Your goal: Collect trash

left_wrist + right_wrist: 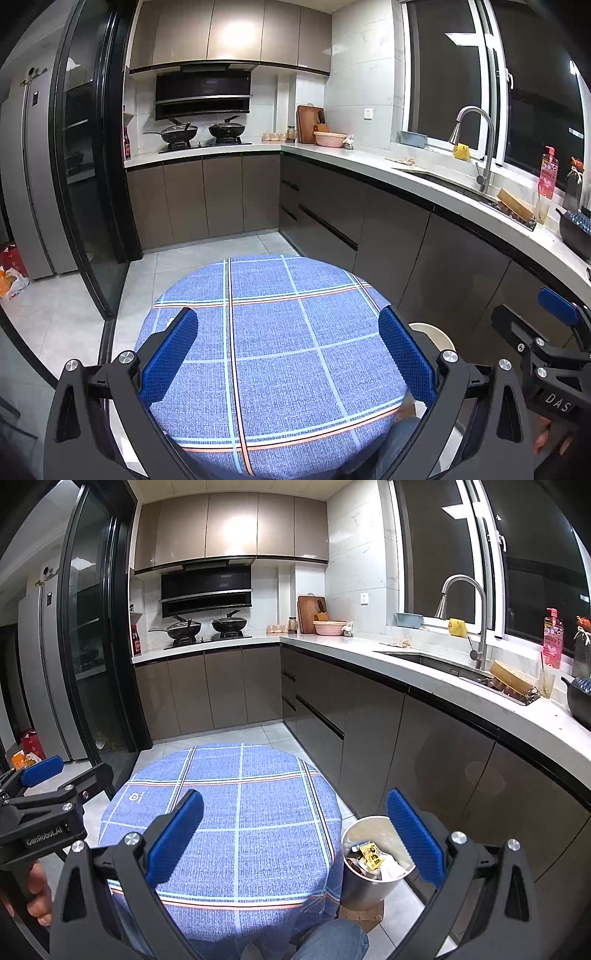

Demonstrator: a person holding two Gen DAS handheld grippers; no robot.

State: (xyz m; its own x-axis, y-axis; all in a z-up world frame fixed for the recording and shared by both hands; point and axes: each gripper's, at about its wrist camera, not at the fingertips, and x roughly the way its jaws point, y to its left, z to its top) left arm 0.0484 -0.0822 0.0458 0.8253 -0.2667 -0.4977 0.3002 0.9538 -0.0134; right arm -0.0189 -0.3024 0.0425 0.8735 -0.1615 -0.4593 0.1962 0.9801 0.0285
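A round table under a blue plaid cloth point(273, 332) point(236, 812) sits right before me, with nothing lying on the cloth. My left gripper point(288, 325) hovers open above it, blue pads wide apart and nothing between them. My right gripper point(295, 808) is open too, held over the table's right edge. To the right of the table on the floor stands a metal trash bin point(369, 882) holding wrappers point(373, 856), one of them yellow. In the left wrist view only the bin's pale rim point(434, 332) shows behind the right finger.
Brown cabinets point(369, 716) under a white counter point(424, 664) run along the right and back, close to the bin. A sink and faucet point(476, 627) sit on the right. A knee in jeans point(328, 941) is below the table. Tiled floor point(74, 317) lies left.
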